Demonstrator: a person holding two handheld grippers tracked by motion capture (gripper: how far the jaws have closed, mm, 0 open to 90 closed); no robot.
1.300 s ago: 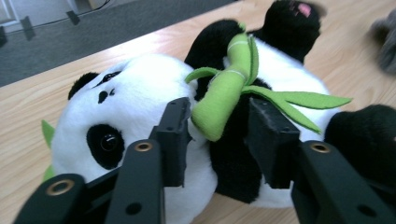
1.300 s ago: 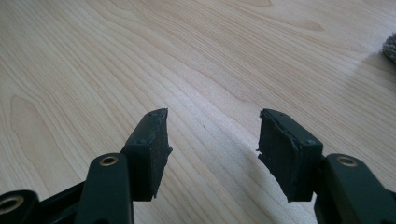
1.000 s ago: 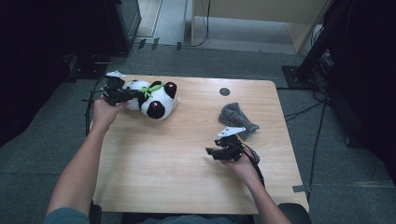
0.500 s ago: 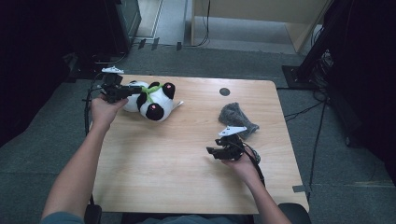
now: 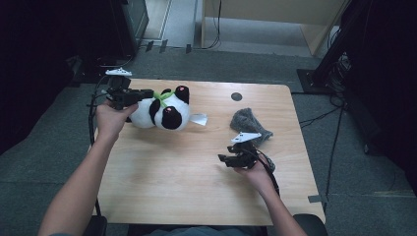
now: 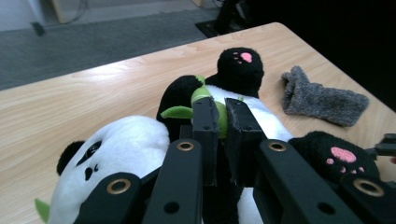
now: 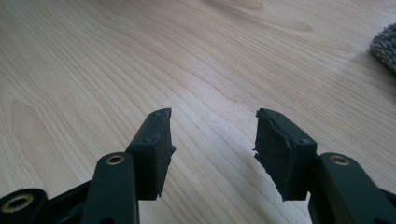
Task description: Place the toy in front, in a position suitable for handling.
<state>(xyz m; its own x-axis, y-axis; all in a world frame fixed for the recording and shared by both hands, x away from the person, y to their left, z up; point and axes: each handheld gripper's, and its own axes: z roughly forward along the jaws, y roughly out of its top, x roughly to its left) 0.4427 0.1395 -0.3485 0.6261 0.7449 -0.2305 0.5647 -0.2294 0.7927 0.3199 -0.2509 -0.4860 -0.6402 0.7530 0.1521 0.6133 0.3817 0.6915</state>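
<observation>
The pale wooden desk (image 5: pixel 196 187) carries a black-and-white plush panda (image 5: pixel 162 112), pinched at what looks like its green neck ribbon (image 6: pixel 205 95) between the left gripper (image 6: pixel 222 109) fingers; lift slowly, level. The right gripper (image 7: pixel 212 140) fingers gape empty.

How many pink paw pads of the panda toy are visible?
2: one on the raised paw behind the left gripper, one on the paw at its right. Others may be hidden.
</observation>
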